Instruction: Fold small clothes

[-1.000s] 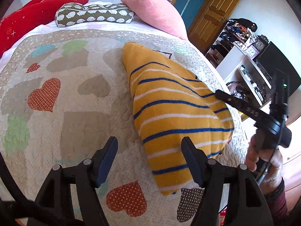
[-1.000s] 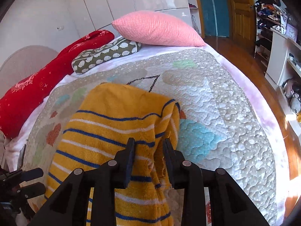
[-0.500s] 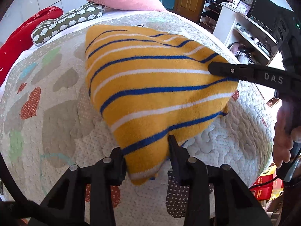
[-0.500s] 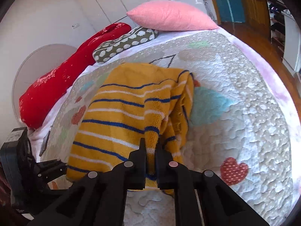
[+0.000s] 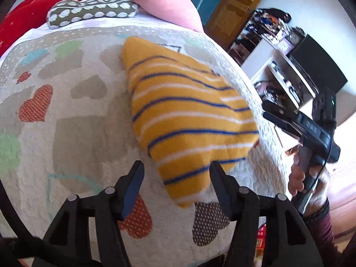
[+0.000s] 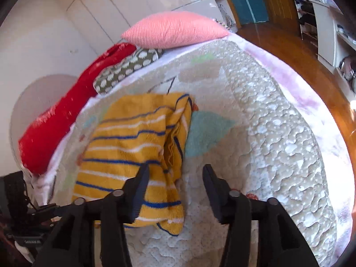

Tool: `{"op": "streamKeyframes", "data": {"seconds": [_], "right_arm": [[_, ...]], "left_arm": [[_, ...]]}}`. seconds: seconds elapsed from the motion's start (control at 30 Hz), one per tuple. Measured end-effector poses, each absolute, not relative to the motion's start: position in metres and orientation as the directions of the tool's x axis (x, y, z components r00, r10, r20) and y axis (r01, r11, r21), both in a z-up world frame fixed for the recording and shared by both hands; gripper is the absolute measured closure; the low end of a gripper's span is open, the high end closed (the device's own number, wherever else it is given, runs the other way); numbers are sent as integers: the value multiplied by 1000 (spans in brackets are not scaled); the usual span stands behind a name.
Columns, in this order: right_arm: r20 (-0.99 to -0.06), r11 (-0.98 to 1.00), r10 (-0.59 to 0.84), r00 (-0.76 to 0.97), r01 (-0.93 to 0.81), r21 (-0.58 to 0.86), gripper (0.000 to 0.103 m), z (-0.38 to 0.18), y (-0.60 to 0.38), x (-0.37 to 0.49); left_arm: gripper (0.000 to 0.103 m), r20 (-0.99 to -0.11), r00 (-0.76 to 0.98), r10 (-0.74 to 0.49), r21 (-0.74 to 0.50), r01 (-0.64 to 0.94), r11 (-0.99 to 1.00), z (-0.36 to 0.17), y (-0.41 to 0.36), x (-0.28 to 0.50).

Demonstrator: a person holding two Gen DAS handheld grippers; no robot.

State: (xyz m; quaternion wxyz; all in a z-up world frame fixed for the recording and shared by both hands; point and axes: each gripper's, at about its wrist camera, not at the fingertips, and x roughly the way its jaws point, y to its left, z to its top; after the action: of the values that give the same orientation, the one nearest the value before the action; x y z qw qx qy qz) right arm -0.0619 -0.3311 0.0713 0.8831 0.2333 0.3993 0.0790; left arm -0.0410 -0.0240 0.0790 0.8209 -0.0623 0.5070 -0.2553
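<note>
A yellow garment with blue and white stripes (image 5: 187, 115) lies folded on the quilted bedspread (image 5: 66, 138). My left gripper (image 5: 175, 184) is open, its fingers either side of the garment's near corner, holding nothing. In the left wrist view the right gripper (image 5: 270, 112) hovers off the garment's right edge. In the right wrist view the garment (image 6: 133, 151) lies ahead and left, and my right gripper (image 6: 174, 187) is open and empty above its near edge.
A pink pillow (image 6: 175, 32), a spotted olive cushion (image 6: 126, 69) and a red pillow (image 6: 73, 113) lie at the head of the bed. The bed's right edge drops to a wooden floor (image 6: 289, 42). White shelves (image 5: 284, 71) stand to the right.
Both grippers have opened and let go of the garment, then pulled back from it. The garment now lies flat on the bedspread.
</note>
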Motion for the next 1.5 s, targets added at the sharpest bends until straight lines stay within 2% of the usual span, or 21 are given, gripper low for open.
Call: {"op": "streamKeyframes", "data": {"seconds": [0.03,0.07,0.2,0.23,0.37,0.43,0.5,0.53,0.57,0.63,0.8,0.9,0.93,0.97,1.0,1.03,1.07,1.2,1.33,1.43,1.5], "right_arm": [[-643,868,324,694,53,493,21,76,-338,-62],[-628,860,319,710,61,506,15,79,-343,-60],[-626,830,367,688,61,555,13,67,-349,-32],[-631,818,387,672,66,572,13,62,-347,-22],[-635,766,444,633,100,635,13,34,-341,12],[-650,760,463,603,108,641,14,20,-330,28],[-650,755,492,580,88,650,35,12,-314,39],[-627,720,542,560,75,690,65,9,-305,43],[-613,689,565,553,92,718,66,8,-299,44],[-583,679,573,576,64,731,71,22,-287,45],[-499,657,611,615,-43,753,72,62,-260,48],[-516,679,594,617,-41,733,72,55,-247,53],[-551,705,568,612,-16,709,68,47,-244,55],[-609,751,517,601,23,660,63,38,-240,57],[-677,807,445,586,66,587,60,28,-237,59],[-711,839,399,578,83,538,47,21,-235,58],[-710,842,391,586,83,533,42,19,-238,56],[-683,852,374,628,58,520,44,49,-248,35],[-583,841,447,678,-95,533,66,95,-241,-2],[-561,787,543,624,-146,599,70,87,-229,-18],[-606,797,535,589,-114,594,70,61,-219,-20]], "left_arm": [[39,-785,370,-497,-391,327,860,82,-18,-29],[34,-768,371,-522,-426,312,849,83,-15,-18],[30,-730,296,-616,-557,264,788,61,-23,33],[27,-728,268,-631,-576,262,775,53,-32,41],[18,-737,187,-649,-601,256,757,17,-55,66],[18,-733,185,-654,-607,255,753,14,-60,66],[36,-737,184,-651,-598,273,754,21,-58,65],[48,-736,183,-652,-598,275,753,27,-53,66],[58,-732,178,-658,-606,272,748,34,-47,68],[60,-727,185,-661,-610,269,746,50,-34,71],[59,-773,282,-569,-481,326,814,90,-24,73],[48,-839,327,-435,-345,298,890,77,-27,71],[47,-873,322,-367,-281,285,916,62,-31,69],[38,-895,319,-313,-226,282,933,49,-36,67],[36,-895,337,-292,-200,283,938,40,-37,63],[36,-883,357,-305,-207,287,935,38,-36,58],[36,-874,366,-318,-220,286,933,41,-34,53],[36,-836,418,-356,-276,240,931,62,-10,28],[37,-789,481,-381,-296,245,923,75,-1,-9],[37,-813,423,-401,-322,249,914,49,-6,-22],[37,-851,338,-403,-340,230,912,20,-12,-19]]}}
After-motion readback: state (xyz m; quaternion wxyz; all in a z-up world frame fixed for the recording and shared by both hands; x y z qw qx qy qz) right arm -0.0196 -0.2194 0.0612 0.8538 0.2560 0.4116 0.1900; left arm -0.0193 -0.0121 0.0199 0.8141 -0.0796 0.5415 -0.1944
